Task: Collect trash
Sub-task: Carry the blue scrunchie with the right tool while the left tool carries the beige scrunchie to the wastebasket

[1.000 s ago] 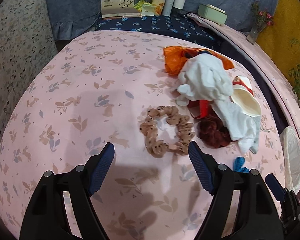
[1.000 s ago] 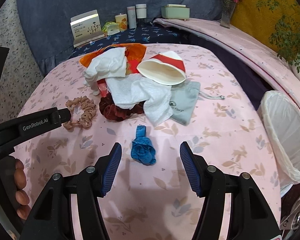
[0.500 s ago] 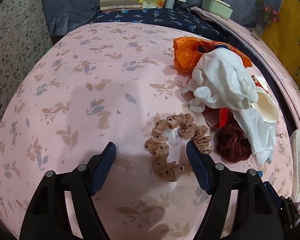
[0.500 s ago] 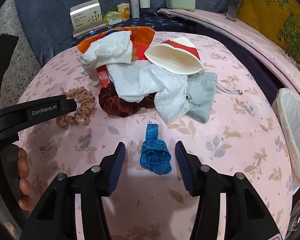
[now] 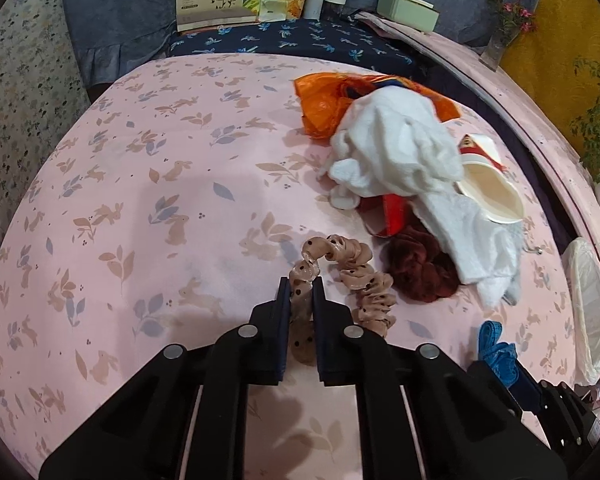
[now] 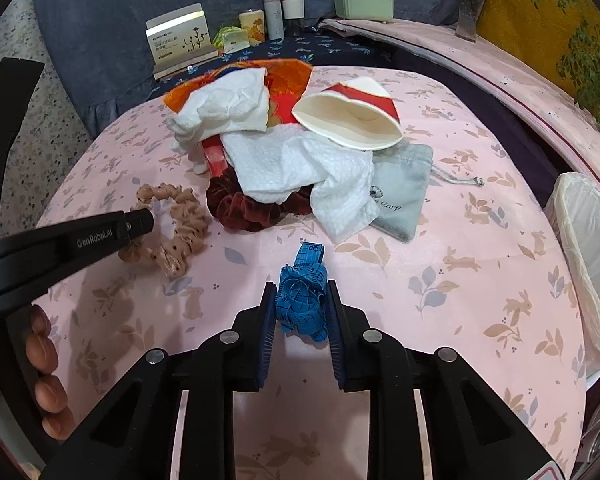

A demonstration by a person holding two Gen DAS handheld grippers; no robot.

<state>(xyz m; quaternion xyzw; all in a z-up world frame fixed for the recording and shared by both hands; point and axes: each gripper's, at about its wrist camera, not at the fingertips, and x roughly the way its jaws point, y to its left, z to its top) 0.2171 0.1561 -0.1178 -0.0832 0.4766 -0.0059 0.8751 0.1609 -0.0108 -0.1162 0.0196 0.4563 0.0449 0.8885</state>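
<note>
My left gripper (image 5: 300, 284) is shut on a tan dotted scrunchie (image 5: 364, 280), pinching one side of its loop on the pink bedspread (image 5: 160, 200). The right wrist view shows the same scrunchie (image 6: 184, 236) at that gripper's tip (image 6: 144, 222). My right gripper (image 6: 300, 285) is closing on a crumpled blue tape measure (image 6: 300, 304); its pads touch both sides of the bundle. A heap lies beyond: a red-and-white paper cup (image 6: 352, 120), white cloths (image 6: 300, 164), a dark red scrunchie (image 6: 244, 208), an orange bag (image 6: 284, 76) and a grey pouch (image 6: 400, 196).
A bin with a white liner (image 6: 588, 248) stands off the bed's right edge. A box (image 6: 180, 40), bottles (image 6: 284, 12) and a green case (image 6: 364, 4) line the back ledge. A person's fingers (image 6: 44, 360) hold the left gripper's handle.
The left gripper moved forward over the tan scrunchie and shut on it. The right gripper's jaws narrowed around the blue tape measure.
</note>
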